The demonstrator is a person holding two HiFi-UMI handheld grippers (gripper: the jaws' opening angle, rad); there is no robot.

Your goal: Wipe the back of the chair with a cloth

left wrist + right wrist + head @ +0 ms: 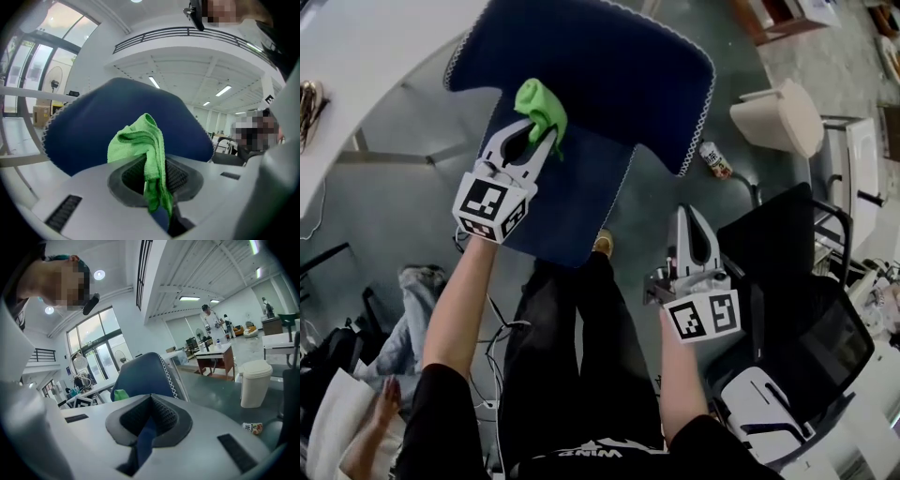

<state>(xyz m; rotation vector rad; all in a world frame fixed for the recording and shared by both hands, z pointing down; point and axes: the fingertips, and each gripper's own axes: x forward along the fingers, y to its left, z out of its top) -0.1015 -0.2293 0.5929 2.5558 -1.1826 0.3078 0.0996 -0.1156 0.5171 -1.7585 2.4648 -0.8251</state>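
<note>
My left gripper [542, 136]: fingers clamped on cloth [540, 103], held at chair [609, 66] back. My right gripper [688, 214]: fingers closed together, holding nothing.

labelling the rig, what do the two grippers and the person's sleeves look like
The left gripper and right gripper are pale grey tapering shells with dark ribbed pads, each carrying a white cube with black square markers. The person wears short black sleeves.

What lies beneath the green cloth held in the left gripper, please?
The blue chair lies beneath the green cloth. The patch directly under the cloth is covered, so contact between them cannot be confirmed.
</note>
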